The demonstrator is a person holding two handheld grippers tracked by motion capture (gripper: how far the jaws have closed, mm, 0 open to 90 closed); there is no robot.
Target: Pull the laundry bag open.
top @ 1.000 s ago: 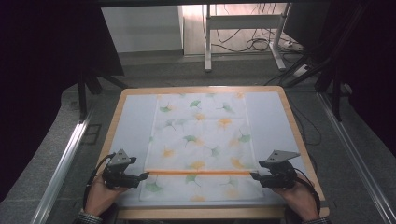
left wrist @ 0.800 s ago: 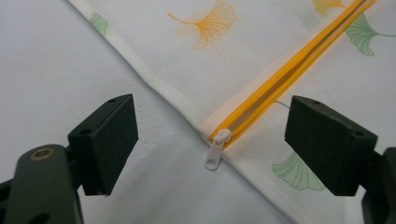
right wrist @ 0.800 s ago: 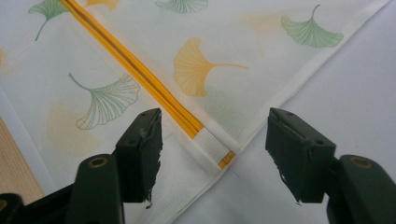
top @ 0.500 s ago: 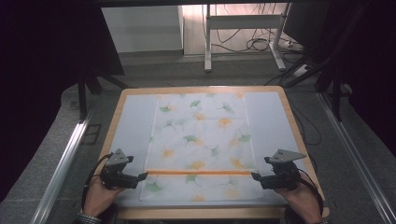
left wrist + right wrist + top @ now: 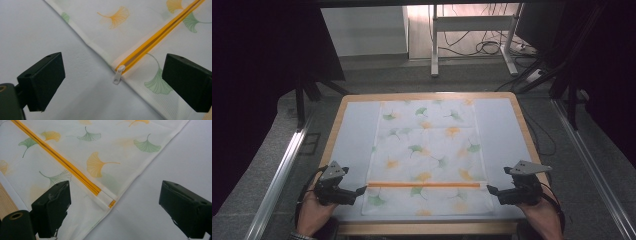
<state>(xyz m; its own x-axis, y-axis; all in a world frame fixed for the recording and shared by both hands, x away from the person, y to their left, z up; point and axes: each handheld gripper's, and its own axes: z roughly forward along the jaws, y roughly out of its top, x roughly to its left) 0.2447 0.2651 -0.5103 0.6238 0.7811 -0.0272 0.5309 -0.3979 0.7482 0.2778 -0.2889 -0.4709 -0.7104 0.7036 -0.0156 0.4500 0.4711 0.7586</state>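
The fabric bag [image 5: 428,157], printed with ginkgo leaves, lay flat in the middle of the bench [image 5: 507,127], on a pale mat. An orange zipper [image 5: 424,184] ran across it near the person's edge.

The left claw [image 5: 360,190] rested at the bag's left edge. Its jaws had just been opening and stood released, with nothing pinched. In the left gripper view the white zipper pull [image 5: 118,74] lay between the jaws, untouched. The right claw [image 5: 490,190] sat at the bag's right edge. Its jaws had likewise just been opening and were released. The zipper's closed end [image 5: 106,199] lay between them in the right gripper view, with no pad pressing on it.

Handling assessment: the bag appeared light, thin and limp. It would likely fold or drag rather than hold its shape, and could slide on the smooth mat. The stitched hem and the zipper tape looked the firmest places to grip. The pull was small and flat-lying, so a grasp there would call for close alignment while the opposite end was pinned.
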